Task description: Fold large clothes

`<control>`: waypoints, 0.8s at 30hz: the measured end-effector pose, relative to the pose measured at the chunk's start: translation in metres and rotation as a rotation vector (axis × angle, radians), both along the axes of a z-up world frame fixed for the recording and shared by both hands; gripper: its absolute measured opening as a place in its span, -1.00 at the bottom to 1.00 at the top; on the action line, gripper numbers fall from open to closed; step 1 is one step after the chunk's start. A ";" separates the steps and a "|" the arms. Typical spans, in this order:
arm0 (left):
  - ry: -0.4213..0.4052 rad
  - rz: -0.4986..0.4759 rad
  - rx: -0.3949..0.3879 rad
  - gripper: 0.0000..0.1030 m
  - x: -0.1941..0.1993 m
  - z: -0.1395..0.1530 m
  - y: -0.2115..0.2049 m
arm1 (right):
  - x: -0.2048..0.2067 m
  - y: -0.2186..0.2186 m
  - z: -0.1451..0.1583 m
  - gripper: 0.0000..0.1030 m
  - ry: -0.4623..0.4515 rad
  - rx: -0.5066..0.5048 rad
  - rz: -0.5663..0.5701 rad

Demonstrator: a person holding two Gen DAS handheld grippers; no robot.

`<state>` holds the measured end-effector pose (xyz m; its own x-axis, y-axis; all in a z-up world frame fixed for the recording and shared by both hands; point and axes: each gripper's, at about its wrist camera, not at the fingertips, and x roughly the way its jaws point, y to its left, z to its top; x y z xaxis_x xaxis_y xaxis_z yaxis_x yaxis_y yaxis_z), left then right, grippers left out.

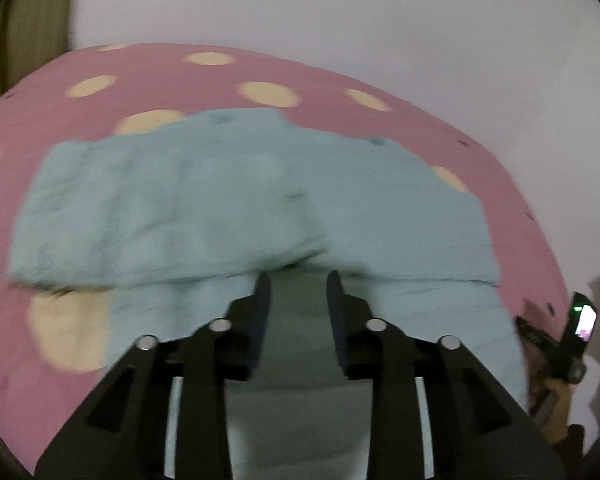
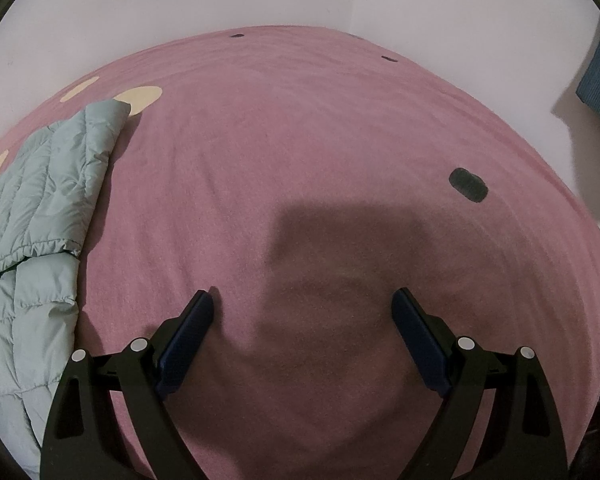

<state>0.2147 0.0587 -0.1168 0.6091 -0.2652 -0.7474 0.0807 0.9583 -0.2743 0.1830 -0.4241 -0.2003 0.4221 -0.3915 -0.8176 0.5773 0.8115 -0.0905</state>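
Left gripper (image 1: 299,280) jaws narrowly parted over pale blue quilted jacket (image 1: 228,200), nothing gripped, right gripper (image 2: 304,300) jaws wide above pink bedspread (image 2: 300,140)

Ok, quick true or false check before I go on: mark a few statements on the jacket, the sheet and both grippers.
1. The light blue jacket lies on a pink spotted sheet. True.
2. The right gripper clamps the jacket. False: its jaws stand wide open over bare sheet.
3. The jacket is quilted. True.
4. The left gripper hangs over bare sheet. False: jacket fabric lies under it, jaws a little apart.
5. The jacket is red. False: light blue.
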 end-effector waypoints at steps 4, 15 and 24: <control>0.018 0.142 0.041 -0.37 -0.022 -0.006 0.064 | 0.001 0.002 0.001 0.74 0.005 -0.016 0.002; 0.051 0.427 0.220 -0.09 -0.037 -0.026 0.179 | 0.014 0.046 0.057 0.74 -0.064 -0.123 0.083; 0.111 0.531 0.321 0.12 -0.028 -0.051 0.214 | 0.068 0.185 0.087 0.69 -0.140 0.040 0.438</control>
